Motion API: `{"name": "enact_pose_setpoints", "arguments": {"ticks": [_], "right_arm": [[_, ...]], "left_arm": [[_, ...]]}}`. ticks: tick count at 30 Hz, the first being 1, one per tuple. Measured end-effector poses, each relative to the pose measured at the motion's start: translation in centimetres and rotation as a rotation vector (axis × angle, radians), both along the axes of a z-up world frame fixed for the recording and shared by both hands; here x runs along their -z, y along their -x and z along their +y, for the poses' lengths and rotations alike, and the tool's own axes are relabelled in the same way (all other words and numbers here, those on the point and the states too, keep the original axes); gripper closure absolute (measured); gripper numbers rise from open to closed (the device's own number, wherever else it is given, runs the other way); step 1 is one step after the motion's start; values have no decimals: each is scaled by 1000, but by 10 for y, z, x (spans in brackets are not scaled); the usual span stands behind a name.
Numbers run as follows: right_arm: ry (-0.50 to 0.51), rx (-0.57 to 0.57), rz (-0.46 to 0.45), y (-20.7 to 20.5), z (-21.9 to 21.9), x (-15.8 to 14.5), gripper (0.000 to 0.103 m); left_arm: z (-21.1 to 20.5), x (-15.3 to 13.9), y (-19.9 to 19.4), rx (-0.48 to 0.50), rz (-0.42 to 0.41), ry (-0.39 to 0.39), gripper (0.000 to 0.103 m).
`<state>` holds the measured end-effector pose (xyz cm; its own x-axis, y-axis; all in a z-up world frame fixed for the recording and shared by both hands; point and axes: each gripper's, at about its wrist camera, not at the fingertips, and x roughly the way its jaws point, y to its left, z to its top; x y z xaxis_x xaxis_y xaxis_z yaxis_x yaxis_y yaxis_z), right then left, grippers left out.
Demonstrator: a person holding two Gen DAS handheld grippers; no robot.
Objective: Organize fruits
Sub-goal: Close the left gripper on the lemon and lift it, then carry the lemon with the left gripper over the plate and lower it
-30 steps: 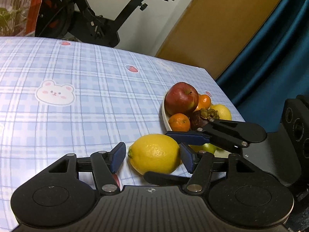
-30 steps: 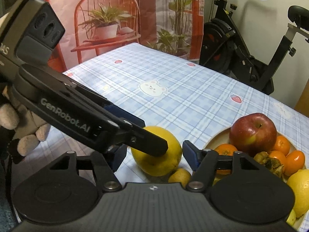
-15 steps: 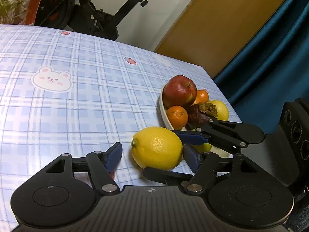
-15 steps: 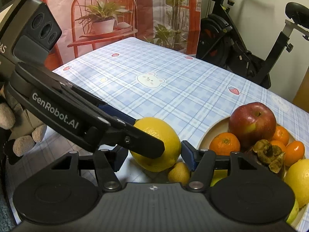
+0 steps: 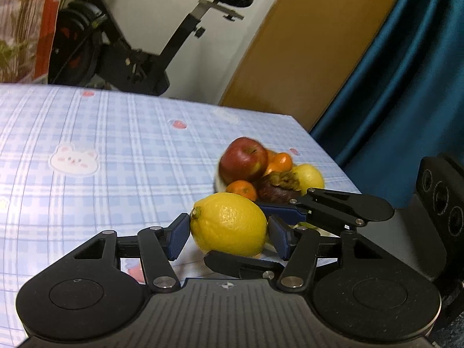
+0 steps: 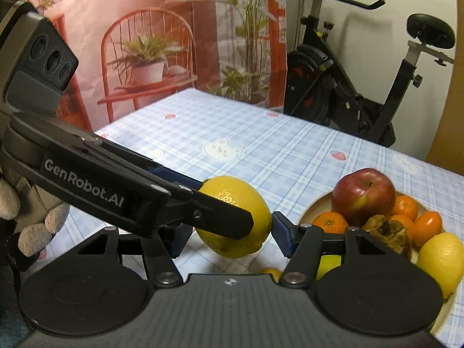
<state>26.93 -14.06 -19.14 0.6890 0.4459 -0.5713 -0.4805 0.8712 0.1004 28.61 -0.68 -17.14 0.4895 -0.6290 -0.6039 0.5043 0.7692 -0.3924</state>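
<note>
A large yellow lemon (image 5: 229,223) hangs just above the checked tablecloth (image 5: 116,150), short of a plate (image 5: 218,185) of fruit. My left gripper (image 5: 229,233) has its jaws closing, and the blue pads (image 5: 178,236) meet the lemon's two ends. My right gripper (image 6: 229,239) is shut on the same lemon (image 6: 255,203) from the other side. Its right pad (image 6: 279,236) presses the peel, while its left pad is hidden. The left gripper's finger (image 6: 220,217) crosses in front of the lemon. The right gripper's fingers (image 5: 333,206) show above and below the lemon.
The plate (image 6: 311,210) holds a red apple (image 6: 364,195), small oranges, a dark mangosteen (image 5: 278,187) and another lemon (image 6: 440,258). A small yellow fruit (image 6: 271,272) lies under the held lemon. A gloved hand (image 6: 34,232) holds the left gripper. An exercise bike (image 5: 130,52) stands beyond the table.
Both grippers have risen a little with the lemon, and the table and plate sit lower and farther off. The left jaws have narrowed onto the lemon's ends.
</note>
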Motion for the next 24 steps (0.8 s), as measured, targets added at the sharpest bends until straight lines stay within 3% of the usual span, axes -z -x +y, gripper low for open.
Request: {"name": "enact_pose_setpoints", "arguments": {"ticks": [13, 24], "right_arm": [[-78, 158, -13, 58, -72, -5, 41], [-90, 217, 18, 52, -119, 6, 41]], "left_arm": [[-83, -9, 25, 178, -32, -52, 42], [-133, 4, 18, 216, -17, -112, 41]]}}
